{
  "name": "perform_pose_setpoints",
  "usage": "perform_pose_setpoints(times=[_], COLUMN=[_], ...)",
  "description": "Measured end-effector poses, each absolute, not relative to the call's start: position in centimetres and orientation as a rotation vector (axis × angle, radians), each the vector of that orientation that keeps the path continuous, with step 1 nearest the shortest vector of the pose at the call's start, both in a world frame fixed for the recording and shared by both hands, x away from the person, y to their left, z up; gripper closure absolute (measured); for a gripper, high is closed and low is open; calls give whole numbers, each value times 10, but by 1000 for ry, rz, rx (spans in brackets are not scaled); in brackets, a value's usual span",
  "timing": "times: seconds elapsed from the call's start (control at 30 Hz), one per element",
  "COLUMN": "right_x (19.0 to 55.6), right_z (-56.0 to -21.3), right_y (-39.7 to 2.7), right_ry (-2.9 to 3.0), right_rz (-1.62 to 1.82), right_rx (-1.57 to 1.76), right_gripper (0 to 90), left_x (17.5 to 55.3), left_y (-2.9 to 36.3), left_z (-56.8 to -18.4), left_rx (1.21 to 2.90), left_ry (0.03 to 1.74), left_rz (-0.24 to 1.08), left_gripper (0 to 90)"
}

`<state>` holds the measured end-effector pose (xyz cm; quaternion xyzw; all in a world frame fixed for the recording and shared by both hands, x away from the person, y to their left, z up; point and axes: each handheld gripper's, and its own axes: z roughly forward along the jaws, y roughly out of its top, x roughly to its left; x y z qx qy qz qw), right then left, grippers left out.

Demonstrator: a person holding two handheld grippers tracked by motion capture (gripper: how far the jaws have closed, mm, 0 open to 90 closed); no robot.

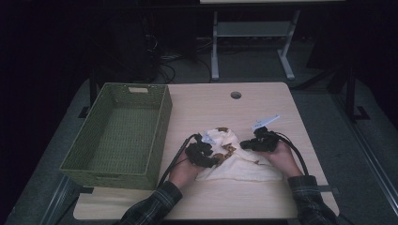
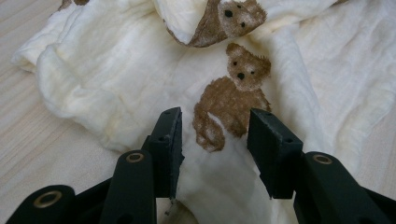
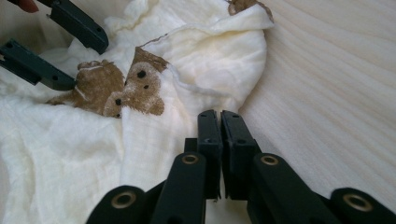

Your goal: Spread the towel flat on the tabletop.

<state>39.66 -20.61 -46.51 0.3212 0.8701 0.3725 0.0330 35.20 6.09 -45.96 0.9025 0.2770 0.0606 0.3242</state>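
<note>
Right gripper is clamped on the near edge of the cream bear-print muslin cloth; left gripper hovers parted directly over it.

Desk surface: light wood, two items.
Cream bear-print cloth lies crumpled under the fingers; green woven basket left of them, on the desk.
</note>
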Motion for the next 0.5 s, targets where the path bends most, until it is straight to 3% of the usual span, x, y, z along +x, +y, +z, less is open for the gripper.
perform_pose_setpoints(times=[0.27, 0.5], right_x=[398, 422], right_z=[-436, -422], right_y=[-219, -244], right_ry=[2540, 2400], right_rz=[1142, 1049], right_rx=[990, 1095], right_gripper=[878, 879], left_x=[352, 352], left_y=[61, 60], left_z=[-459, -460], left_rx=[2369, 2362], left_ry=[723, 721], left_rz=[161, 156], left_gripper=[540, 524])
